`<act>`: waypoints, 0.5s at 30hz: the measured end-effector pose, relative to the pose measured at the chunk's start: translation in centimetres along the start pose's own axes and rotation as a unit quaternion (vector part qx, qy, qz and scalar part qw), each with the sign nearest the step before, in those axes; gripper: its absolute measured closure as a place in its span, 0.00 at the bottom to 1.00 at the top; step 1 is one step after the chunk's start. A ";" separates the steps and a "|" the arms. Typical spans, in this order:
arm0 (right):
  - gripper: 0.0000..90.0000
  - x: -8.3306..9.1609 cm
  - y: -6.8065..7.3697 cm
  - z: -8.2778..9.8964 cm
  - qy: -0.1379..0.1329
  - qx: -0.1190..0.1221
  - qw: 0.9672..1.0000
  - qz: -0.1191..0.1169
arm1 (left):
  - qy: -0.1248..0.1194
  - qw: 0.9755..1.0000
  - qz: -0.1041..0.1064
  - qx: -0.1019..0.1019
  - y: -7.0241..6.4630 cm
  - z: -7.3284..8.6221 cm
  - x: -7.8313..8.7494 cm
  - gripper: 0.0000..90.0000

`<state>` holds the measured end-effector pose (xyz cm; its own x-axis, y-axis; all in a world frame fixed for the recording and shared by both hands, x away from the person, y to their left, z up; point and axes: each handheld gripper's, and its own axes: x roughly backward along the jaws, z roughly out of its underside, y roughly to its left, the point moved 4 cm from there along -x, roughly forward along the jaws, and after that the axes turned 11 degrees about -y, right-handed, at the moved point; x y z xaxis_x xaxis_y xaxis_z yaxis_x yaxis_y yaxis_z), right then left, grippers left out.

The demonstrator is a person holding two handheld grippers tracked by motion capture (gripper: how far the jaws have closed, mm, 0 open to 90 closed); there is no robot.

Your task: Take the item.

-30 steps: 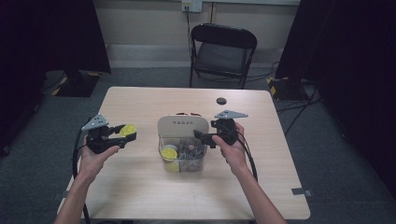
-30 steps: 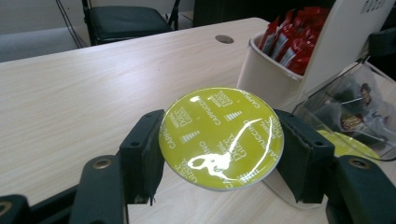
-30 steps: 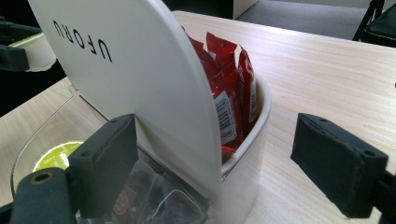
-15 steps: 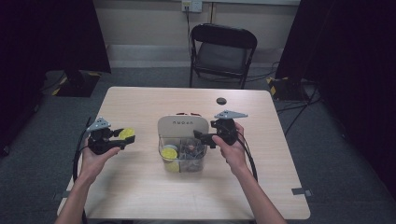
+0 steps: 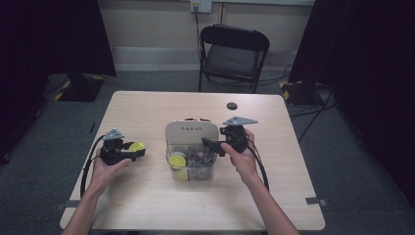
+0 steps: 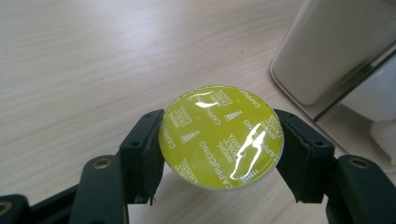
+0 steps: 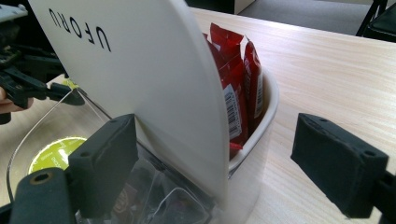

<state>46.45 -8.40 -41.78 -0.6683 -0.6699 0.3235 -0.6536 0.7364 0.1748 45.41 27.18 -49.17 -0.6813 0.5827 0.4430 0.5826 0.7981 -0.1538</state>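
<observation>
While low over the tabletop (image 5: 147,205), left of the box:
left claw (image 6: 219,154): clamped on the pod (image 6: 220,136) by its rim, foil face up
pod: between both pads, just above the wood; seen at (image 5: 137,146) in the high view
right claw (image 7: 233,168): apart, straddling the box's raised lid (image 7: 140,70), not pinching
box (image 5: 192,169): mid-tabletop, clear, another yellow pod inside, red packets (image 7: 238,84) behind the lid
</observation>
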 end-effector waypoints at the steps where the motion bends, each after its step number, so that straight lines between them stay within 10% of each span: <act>1: 0.15 0.0 0.0 0.0 0.000 0.000 1.000 0.000 | 0.002 1.000 0.000 -0.001 0.0 0.0 -0.1 0.42; 15: 0.15 0.0 0.0 0.0 0.000 0.001 1.000 0.001 | 0.021 1.000 -0.002 0.004 0.0 1.1 -1.4 0.42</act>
<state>46.44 -8.39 -41.78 -0.6689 -0.6691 0.3238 -0.6534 0.7370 0.1730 45.89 26.46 -50.75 -0.6646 0.5719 0.4809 0.5757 0.8022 -0.1584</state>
